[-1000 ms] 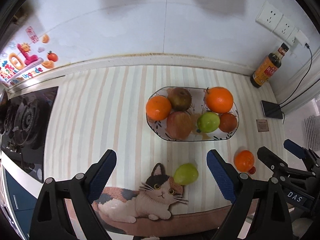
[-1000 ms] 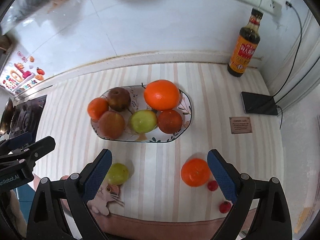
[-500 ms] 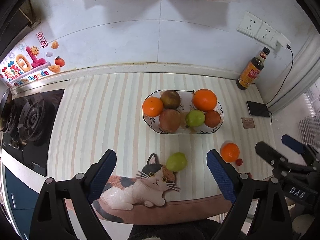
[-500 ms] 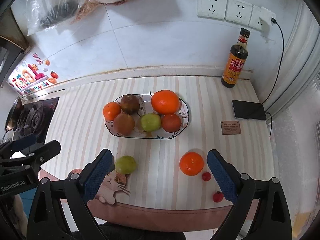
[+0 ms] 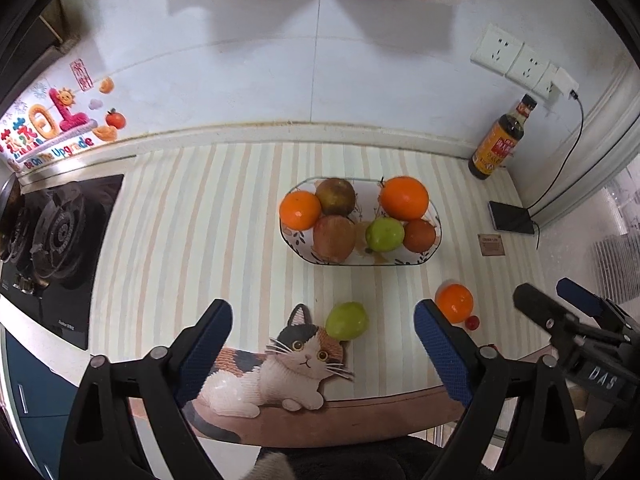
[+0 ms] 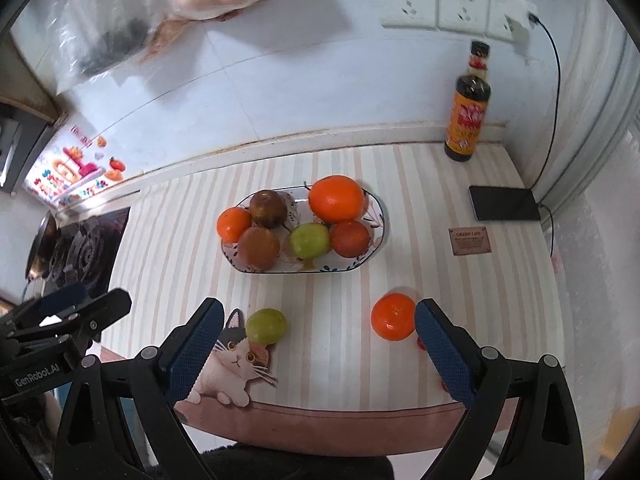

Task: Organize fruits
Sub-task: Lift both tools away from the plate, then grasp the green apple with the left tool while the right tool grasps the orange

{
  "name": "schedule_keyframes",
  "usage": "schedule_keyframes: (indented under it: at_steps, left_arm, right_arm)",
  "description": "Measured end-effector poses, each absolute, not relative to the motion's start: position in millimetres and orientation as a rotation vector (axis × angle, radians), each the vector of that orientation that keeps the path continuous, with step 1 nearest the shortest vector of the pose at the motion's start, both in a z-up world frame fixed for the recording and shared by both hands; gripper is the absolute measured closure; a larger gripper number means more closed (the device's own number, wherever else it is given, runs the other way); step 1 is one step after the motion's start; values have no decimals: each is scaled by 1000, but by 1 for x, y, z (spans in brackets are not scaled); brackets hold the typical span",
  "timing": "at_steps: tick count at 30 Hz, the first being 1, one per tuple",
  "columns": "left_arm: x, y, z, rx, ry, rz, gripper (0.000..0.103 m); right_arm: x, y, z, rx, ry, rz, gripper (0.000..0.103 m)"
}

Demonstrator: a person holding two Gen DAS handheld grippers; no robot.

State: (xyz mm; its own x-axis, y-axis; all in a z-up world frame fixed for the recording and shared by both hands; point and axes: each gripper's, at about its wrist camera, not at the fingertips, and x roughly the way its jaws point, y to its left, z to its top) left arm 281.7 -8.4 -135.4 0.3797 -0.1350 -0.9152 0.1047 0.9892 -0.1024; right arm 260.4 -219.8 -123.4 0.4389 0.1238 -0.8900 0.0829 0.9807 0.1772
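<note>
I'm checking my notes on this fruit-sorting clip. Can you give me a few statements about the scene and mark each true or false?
1. Both grippers, left gripper and right gripper, are open and empty. True.
2. The bowl holds six fruits. True.
3. The loose green fruit lies in the bowl. False: it lies on the counter beside the cat picture.
4. The sauce bottle lies on its side. False: it stands upright by the wall.
5. A loose orange sits outside the bowl. True.

Glossy ceramic bowl (image 5: 434, 242) on matt striped mat (image 5: 200, 216) (cloth-like).
</note>
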Motion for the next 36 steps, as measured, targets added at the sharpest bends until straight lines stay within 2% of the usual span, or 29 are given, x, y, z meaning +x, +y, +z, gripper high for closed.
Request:
schedule_keyframes:
  at_steps: [7,8,9,11,15,20,24,25,26,27,28,36]
  left_arm:
    - [308,-28,-200,-20,1299,-161,1]
    - [312,-31,-211,-15,1322,-163,1]
    - [316,-35,-222,-6,1349,-165,1]
    - [325,-44,-251,15,1424,-172,1]
    - [334,-54,-287,19,1513,-178,1]
    - [342,-68,-324,14,1605,-195,1]
    - [343,-78,-349,30,1659,-202,2]
    - [342,-79,-354,31,1668,-206,4]
    - [341,-80,-357,30,1672,-209,16]
    - [340,-80,-360,26,1672,-212,40]
    - [339,-79,-362,29,1672,-202,46]
    - [322,-65,-360,-10,1650,-194,46]
  right_arm:
    - [284,-275,-195,338,1230,-41,5]
    - [289,-281,-210,350,1261,-52,9]
    - [293,-287,-223,363,1284,-58,21]
    - [300,-297,-251,396,1333,-71,36]
    - [312,-308,-296,490,1416,-75,37]
    - [321,-306,-329,436,1508,-116,36]
    - [325,-300,-350,411,1549,-94,32]
    - [327,-297,-353,406,1553,-81,32]
    - [328,-294,-355,398,1555,-66,36]
    - [329,-289,-355,384,1553,-57,36]
    - [330,-283,-354,340,1544,-58,36]
    - [317,-246,-362,386,1576,108,36]
